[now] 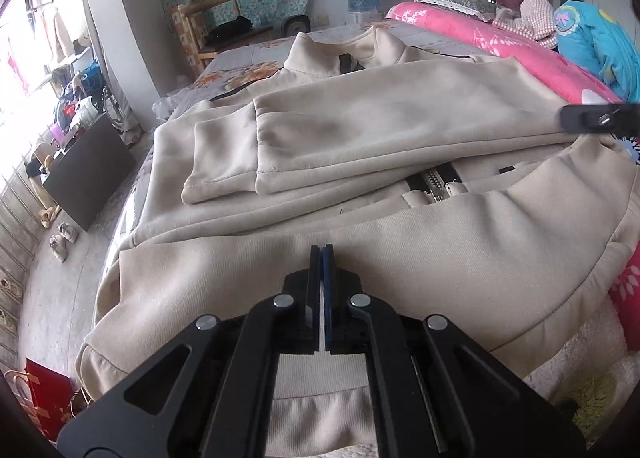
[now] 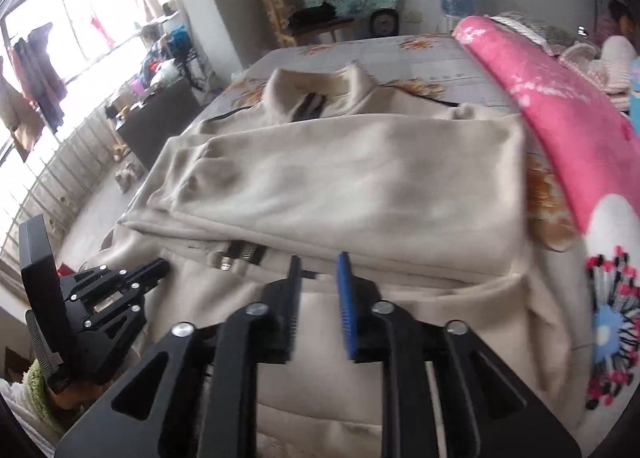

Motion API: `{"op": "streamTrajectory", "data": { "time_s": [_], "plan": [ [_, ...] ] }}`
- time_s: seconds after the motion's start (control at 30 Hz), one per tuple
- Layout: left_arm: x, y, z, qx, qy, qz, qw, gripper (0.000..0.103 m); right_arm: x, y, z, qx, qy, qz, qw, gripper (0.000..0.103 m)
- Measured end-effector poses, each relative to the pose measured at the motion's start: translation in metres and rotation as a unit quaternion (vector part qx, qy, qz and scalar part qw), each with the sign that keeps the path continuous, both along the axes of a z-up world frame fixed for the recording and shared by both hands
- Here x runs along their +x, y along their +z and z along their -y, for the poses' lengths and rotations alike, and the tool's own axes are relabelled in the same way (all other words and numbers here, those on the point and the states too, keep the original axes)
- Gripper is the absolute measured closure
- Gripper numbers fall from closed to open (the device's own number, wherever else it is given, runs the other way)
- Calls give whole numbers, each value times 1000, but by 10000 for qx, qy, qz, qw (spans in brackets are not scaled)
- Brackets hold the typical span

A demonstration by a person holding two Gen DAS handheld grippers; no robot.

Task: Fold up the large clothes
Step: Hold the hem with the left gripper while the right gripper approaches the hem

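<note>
Folding step in hand: the lower part of the beige zip jacket (image 1: 360, 130) is judged ready to be carried up over the sleeves already laid across its body.
Jacket location: it is spread across the centre of both views on the flower-print bed sheet (image 2: 400, 54), collar toward the top of the frame, hem at the bottom edge.
Left gripper (image 1: 322, 258): the jaws are seen pressed together, lower centre of the left wrist view; whether a pinch of cloth is caught between them cannot be told.
Right gripper (image 2: 320, 270): the jaws are set apart, with no cloth pressed between the pads.
Recommended technique: both hem corners are to be gripped at matching height and lifted together, so that the fold line is kept straight and the zipper (image 1: 434, 182) is kept centred.
Caution: the stacked sleeves (image 2: 340, 178) are likely to be dragged if the hem is pulled low across them.
Right edge: the pink quilt (image 1: 520, 54) lies just beside the jacket.
Hidden: the hem itself is covered by the gripper bodies.
Unclear: the right wrist view is motion-blurred, so fine edges are not readable.
</note>
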State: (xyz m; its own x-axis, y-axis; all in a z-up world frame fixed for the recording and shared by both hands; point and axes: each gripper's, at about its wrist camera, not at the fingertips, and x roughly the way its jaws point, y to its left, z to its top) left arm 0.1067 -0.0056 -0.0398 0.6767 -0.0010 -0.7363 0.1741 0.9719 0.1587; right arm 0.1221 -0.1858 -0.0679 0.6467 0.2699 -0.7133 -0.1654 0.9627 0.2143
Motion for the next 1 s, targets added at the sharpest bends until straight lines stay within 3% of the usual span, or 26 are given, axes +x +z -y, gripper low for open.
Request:
{"op": "streamTrajectory", "data": {
  "time_s": [0.1,0.17,0.23,0.33,0.47,0.5,0.53,0.57,0.6,0.8,0.87,0.9,0.93,1.0],
  "plan": [
    [0,-1,2,70,-5,23,10000,102,-10,-2,36,-343,-403,-268,9982,61],
    [1,-1,3,94,-6,20,10000,102,-11,-11,42,-247,-336,-577,9975,60],
    [2,0,2,83,6,2,10000,102,-12,-20,37,-559,-362,-720,9952,57],
    [3,0,3,89,6,-17,10000,102,-14,-27,36,-1064,-713,-634,9897,57],
    [2,0,5,181,-15,2,9998,102,-10,-30,43,-1139,-907,-472,9882,58],
    [2,-1,5,192,-16,11,9998,102,-7,-33,43,-1129,-874,-489,9885,71],
    [3,-1,5,197,-15,19,9998,102,-4,-36,42,-1155,-831,-521,9885,91],
    [3,-1,5,190,-9,26,9998,102,-1,-40,41,-1226,-803,-578,9875,99],
    [3,-1,5,180,-4,28,9998,102,-1,-41,39,-1268,-789,-578,9871,99],
    [3,-1,1,55,12,30,10000,102,-19,13,45,-1194,-1222,484,9841,102],
    [3,-1,2,53,30,48,10000,102,-10,14,55,-1097,-1369,403,9837,102],
    [4,-1,2,75,27,54,10000,102,-6,11,60,-812,-1288,241,9881,102],
    [4,-1,3,109,18,57,9999,102,-1,7,61,-411,-1036,-19,9938,102],
    [3,-2,4,156,-6,64,9999,102,-2,8,48,-78,-661,-93,9977,94]
  ]
}}
